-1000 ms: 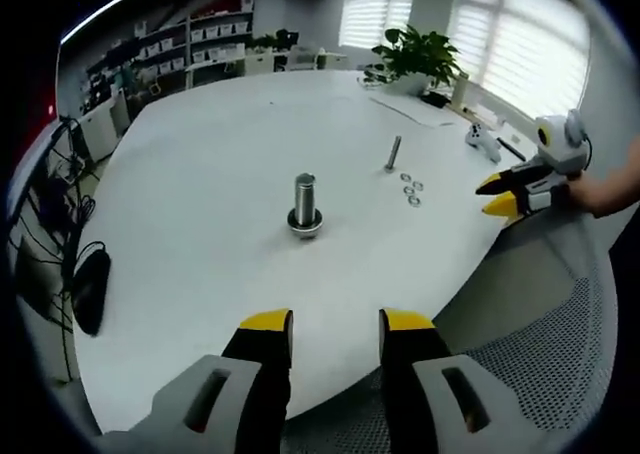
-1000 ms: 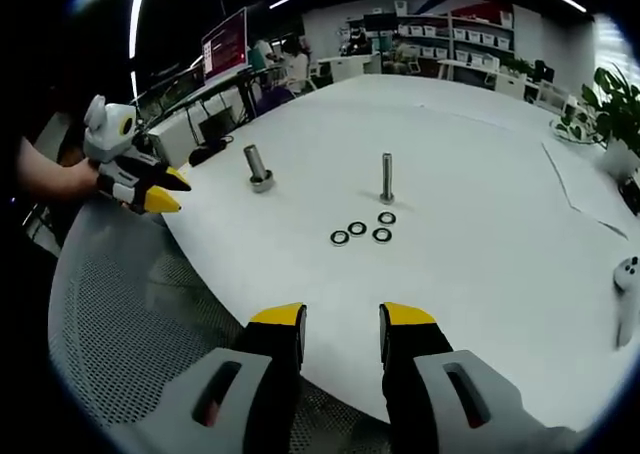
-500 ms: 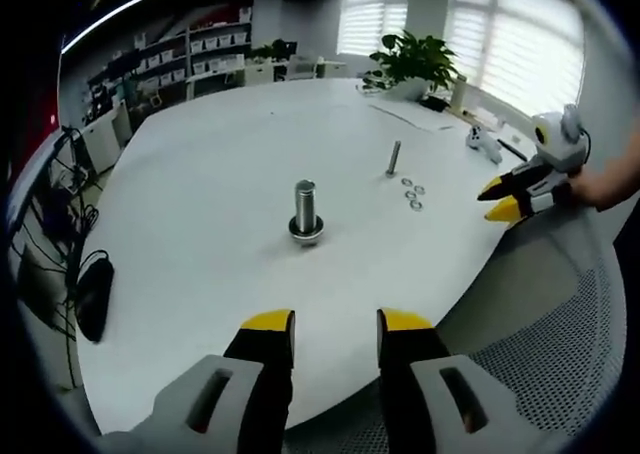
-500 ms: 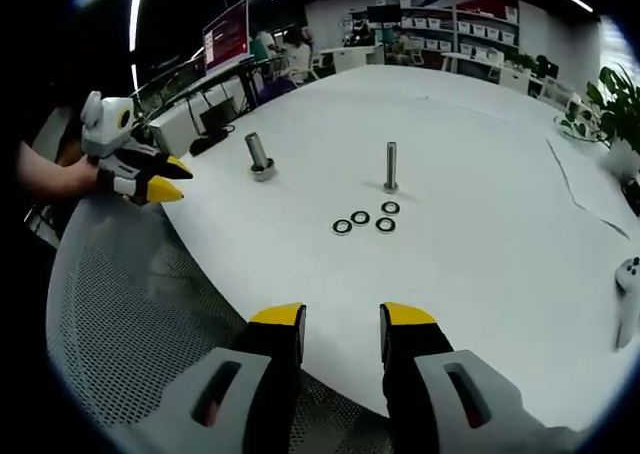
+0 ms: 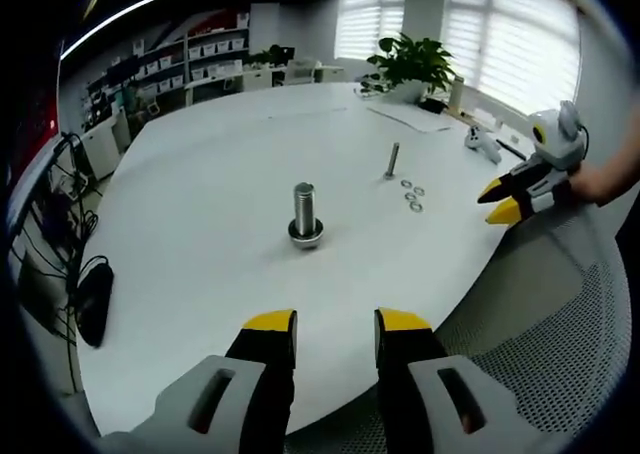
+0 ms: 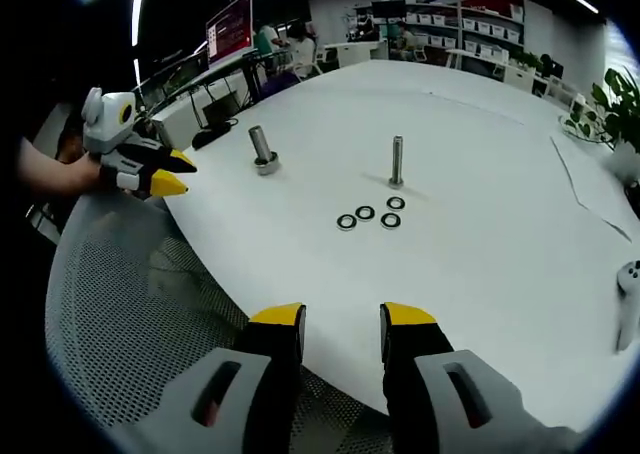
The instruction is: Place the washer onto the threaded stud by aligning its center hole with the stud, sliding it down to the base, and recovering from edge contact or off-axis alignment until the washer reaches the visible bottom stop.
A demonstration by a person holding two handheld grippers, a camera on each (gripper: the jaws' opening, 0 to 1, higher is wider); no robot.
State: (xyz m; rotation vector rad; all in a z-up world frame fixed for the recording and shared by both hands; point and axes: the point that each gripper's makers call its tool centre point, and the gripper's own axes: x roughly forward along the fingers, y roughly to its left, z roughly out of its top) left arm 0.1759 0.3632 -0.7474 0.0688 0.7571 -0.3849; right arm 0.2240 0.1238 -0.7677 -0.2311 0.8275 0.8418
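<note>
A thick threaded stud (image 5: pixel 304 215) stands upright on the white table (image 5: pixel 200 194), straight ahead of my open left gripper (image 5: pixel 331 324). A thinner stud (image 5: pixel 392 160) stands farther off, with several washers (image 5: pixel 412 195) lying flat beside it. In the right gripper view the thin stud (image 6: pixel 397 163) rises behind the washers (image 6: pixel 369 215), and the thick stud (image 6: pixel 263 151) is to the left. My right gripper (image 6: pixel 342 321) is open and empty, short of the table edge. The right gripper (image 5: pixel 503 200) appears at the right of the left gripper view; the left gripper (image 6: pixel 172 171) appears at the left of the right gripper view.
A mesh chair seat (image 6: pixel 150 304) lies under both grippers near the table's rim. A white controller (image 5: pixel 482 141), papers and a potted plant (image 5: pixel 412 59) sit at the far side. A dark object (image 5: pixel 90 294) and cables hang off the table's left edge. Shelves and monitors stand behind.
Both views have drawn back slightly from the table; the studs and washers stay put and both grippers remain open.
</note>
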